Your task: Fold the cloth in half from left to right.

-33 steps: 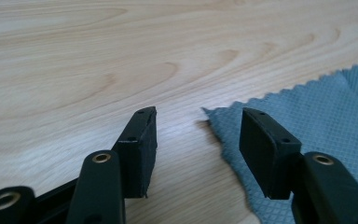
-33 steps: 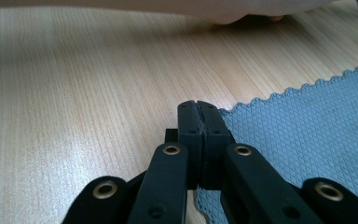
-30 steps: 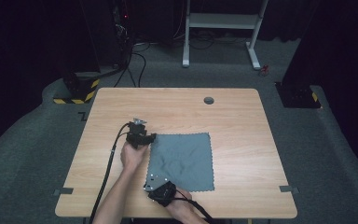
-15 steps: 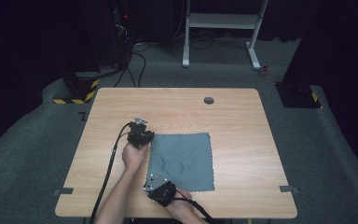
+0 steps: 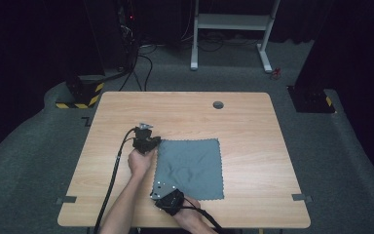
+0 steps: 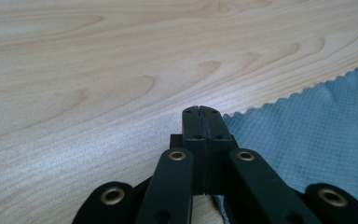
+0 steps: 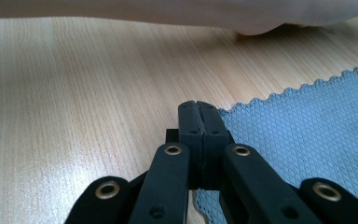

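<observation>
Two grippers work one grey cloth (image 5: 190, 168) lying flat on the table (image 5: 253, 122). Left gripper (image 6: 199, 111): jaws have just been closing, now shut at the cloth's far-left corner, cloth edge running under the tips. Right gripper (image 7: 198, 106): jaws shut at the near-left corner. Likely pinching both corners to lift or fold.

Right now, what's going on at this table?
A person is working a grey-blue cloth lying flat on a wooden table, with a gripper in each hand. The left gripper sits at the cloth's far left corner; its jaws have just been closing and now meet on the scalloped edge. The right gripper has its jaws shut at the near left corner. The cloth has not yet been lifted.
</observation>
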